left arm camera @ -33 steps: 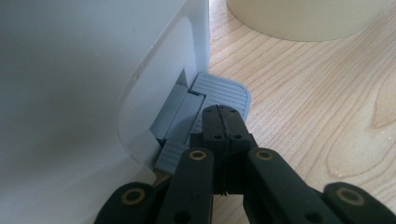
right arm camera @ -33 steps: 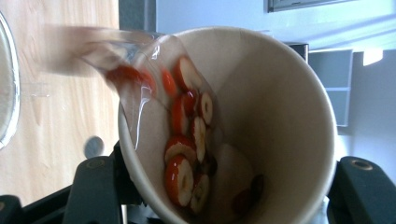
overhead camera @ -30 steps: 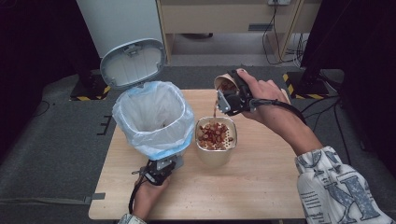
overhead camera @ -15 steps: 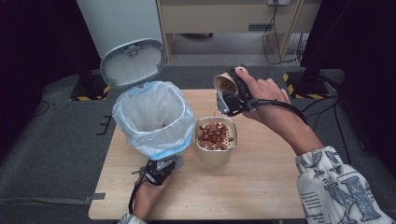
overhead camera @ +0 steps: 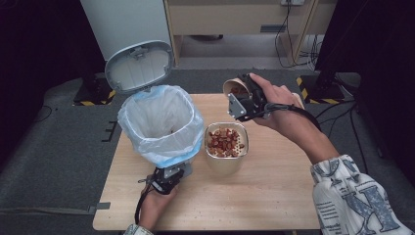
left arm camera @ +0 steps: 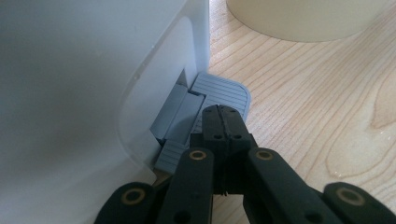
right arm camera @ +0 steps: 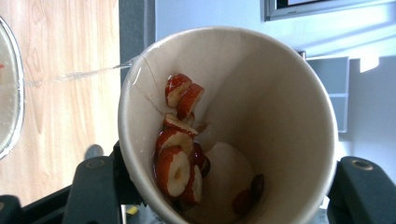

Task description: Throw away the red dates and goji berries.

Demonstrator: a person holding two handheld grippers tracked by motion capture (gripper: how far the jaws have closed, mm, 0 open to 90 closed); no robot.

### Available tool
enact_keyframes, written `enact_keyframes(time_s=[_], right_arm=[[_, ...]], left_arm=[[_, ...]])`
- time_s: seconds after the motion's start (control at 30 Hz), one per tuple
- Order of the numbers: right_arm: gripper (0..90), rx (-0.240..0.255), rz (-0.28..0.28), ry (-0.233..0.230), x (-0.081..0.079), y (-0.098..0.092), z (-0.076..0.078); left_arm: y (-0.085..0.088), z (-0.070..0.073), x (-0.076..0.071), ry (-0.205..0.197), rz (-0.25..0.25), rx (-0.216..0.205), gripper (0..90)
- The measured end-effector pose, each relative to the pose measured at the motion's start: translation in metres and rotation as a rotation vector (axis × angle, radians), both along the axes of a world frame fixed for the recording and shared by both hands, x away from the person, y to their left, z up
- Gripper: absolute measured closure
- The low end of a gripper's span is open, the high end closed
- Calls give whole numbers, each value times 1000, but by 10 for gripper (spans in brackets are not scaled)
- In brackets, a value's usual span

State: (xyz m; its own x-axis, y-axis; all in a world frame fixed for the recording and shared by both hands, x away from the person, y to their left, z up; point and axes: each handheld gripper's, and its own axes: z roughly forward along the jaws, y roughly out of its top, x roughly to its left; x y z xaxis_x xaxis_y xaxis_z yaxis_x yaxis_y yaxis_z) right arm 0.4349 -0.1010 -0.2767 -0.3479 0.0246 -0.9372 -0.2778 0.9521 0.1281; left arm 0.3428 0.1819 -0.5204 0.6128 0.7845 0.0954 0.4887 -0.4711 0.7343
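Jaws of the left gripper [left arm camera: 223,122] are pressed together on nothing, bearing down on the grey pedal [left arm camera: 219,95] at the bin's foot, evidently so the lid [overhead camera: 140,66] stands open over the bagged bin [overhead camera: 161,125]; the right gripper [overhead camera: 243,100], at two o'clock on the table [overhead camera: 274,196], clamps a paper cup [right arm camera: 233,121] tipped on its side so liquid trickles off its rim toward the strainer bowl [overhead camera: 226,142] at centre, which catches the red date slices [right arm camera: 180,154]; some slices cling inside the cup.
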Motion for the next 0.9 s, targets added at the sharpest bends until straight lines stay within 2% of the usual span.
enact_keyframes(time_s=[0.13,0.2,0.33,0.4,0.57,0.77,0.8,0.83,0.9], right_arm=[[362,61,1,38,4,-6,-1],[362,67,-2,44,5,-6,-2],[361,44,14,46,4,-4,-4],[361,16,9,25,4,-3,-3],[362,4,21,18,1,2,-1],[365,-67,-1,-27,0,7,-1],[366,-105,-8,-52,0,9,-2],[368,-178,-13,-95,-1,13,-5],[368,-254,-13,-133,-4,17,-9]], left_arm=[[0,0,0,0,-1,-6,895],[0,0,0,-1,3,-6,895],[0,0,0,-2,-1,0,895],[0,0,0,-1,-3,0,895],[0,0,0,-1,0,1,895],[0,0,0,-1,-1,1,895],[0,0,0,0,-1,0,895],[0,0,0,0,-1,0,895],[0,0,0,0,0,-1,895]])
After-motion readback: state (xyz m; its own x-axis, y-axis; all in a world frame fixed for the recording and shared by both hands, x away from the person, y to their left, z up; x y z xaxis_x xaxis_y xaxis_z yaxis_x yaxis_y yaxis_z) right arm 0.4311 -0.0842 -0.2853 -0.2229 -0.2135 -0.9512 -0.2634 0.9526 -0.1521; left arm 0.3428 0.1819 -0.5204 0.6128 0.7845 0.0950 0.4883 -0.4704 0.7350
